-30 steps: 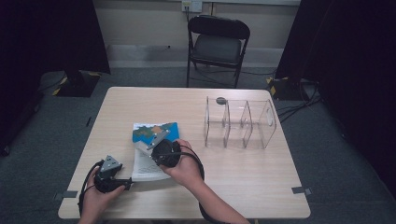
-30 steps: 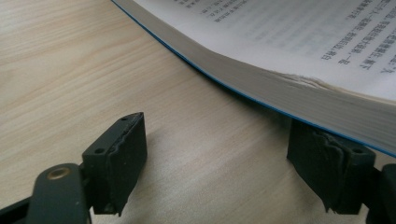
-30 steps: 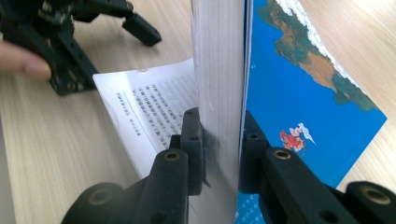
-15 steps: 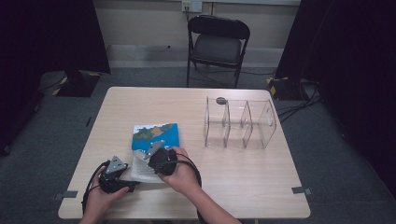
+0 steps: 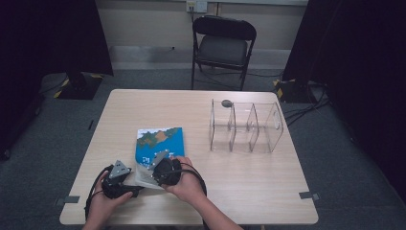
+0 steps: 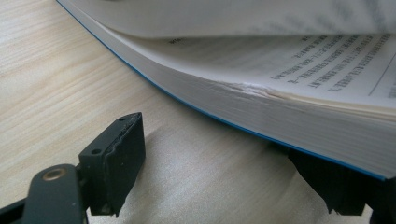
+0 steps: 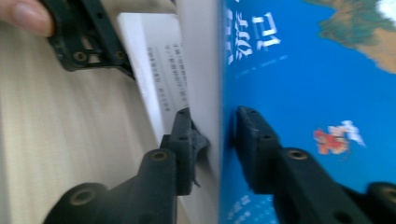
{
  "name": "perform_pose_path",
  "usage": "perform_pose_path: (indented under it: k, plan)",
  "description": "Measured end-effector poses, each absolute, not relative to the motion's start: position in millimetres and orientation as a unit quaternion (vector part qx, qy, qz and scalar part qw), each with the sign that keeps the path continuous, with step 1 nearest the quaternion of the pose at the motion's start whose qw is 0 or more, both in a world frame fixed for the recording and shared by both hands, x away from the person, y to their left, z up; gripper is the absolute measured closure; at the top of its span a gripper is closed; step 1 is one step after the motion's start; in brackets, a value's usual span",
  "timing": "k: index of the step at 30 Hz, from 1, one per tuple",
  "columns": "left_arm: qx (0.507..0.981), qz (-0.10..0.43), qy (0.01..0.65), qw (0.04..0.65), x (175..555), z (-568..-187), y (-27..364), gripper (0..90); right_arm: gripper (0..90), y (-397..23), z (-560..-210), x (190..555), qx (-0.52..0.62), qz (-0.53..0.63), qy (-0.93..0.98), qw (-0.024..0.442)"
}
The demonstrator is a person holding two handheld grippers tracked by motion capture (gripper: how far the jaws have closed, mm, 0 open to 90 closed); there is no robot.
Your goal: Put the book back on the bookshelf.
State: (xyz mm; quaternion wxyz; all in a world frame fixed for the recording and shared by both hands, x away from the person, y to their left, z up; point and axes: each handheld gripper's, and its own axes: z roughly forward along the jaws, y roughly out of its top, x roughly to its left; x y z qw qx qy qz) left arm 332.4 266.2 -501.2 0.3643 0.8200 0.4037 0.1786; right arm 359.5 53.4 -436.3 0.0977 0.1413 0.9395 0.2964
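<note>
A blue-covered book (image 5: 160, 141) lies on the table, its near edge lifted so that white pages show. My right gripper (image 5: 165, 170) stands at that edge. In the right gripper view the cover and top pages (image 7: 205, 70) pass between its jaws (image 7: 219, 140). The jaws have just been opening, and a thin gap shows at the blue side. My left gripper (image 5: 117, 179) sits at the book's near left corner. Its jaws (image 6: 224, 186) stand apart: one rests on the bare wood, the other lies under the page block (image 6: 303, 121).
A clear acrylic organizer (image 5: 246, 127) with three compartments stands at the right of the table (image 5: 268, 191), a small dark round object (image 5: 226, 102) by its far left corner. A black folding chair (image 5: 222, 45) stands beyond the far edge.
The right gripper has come toward the near edge and lower with the book's cover. Its jaws have parted. The left gripper has stayed put.
</note>
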Motion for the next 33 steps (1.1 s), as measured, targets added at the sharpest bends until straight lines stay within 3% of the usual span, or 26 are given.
perform_pose_path:
  k: [5, 6, 9, 10, 12, 19, 23, 27, 33]
  plan:
    - [0.829, 0.178, 0.39, 0.359, 333.4, -500.3, 268.9, 18.2, 54.3, 56.4, -442.4, 356.7, 0.14, 0.297, 0.941, 0.083]
    - [0.828, 0.175, 0.39, 0.362, 333.4, -500.6, 269.5, 18.3, 48.8, 53.9, -443.9, 357.5, 0.149, 0.313, 0.936, 0.059]
    - [0.829, 0.174, 0.389, 0.362, 333.5, -500.6, 269.8, 18.3, 45.0, 49.5, -445.0, 359.1, 0.163, 0.331, 0.929, 0.04]
    - [0.83, 0.173, 0.388, 0.362, 333.5, -500.3, 270.3, 18.3, 37.7, 46.1, -448.2, 359.3, 0.161, 0.327, 0.93, 0.037]
    - [0.829, 0.171, 0.389, 0.364, 333.5, -500.7, 270.0, 18.3, 32.9, 43.8, -451.2, 357.5, 0.152, 0.332, 0.93, 0.042]
    - [0.832, 0.173, 0.387, 0.357, 334.2, -499.4, 270.0, 18.4, 23.4, 43.3, -460.8, 349.0, 0.125, 0.343, 0.927, 0.084]
    - [0.822, 0.157, 0.402, 0.372, 333.8, -498.7, 269.1, 19.7, 17.6, 51.4, -468.4, 345.1, 0.098, 0.331, 0.929, 0.137]
    - [0.825, 0.145, 0.396, 0.376, 333.5, -496.5, 269.4, 27.5, 17.5, 54.7, -472.9, 345.0, 0.093, 0.336, 0.924, 0.156]
    - [0.828, 0.151, 0.392, 0.372, 333.7, -494.1, 268.5, 28.9, 17.9, 56.9, -479.5, 341.8, 0.085, 0.343, 0.916, 0.188]
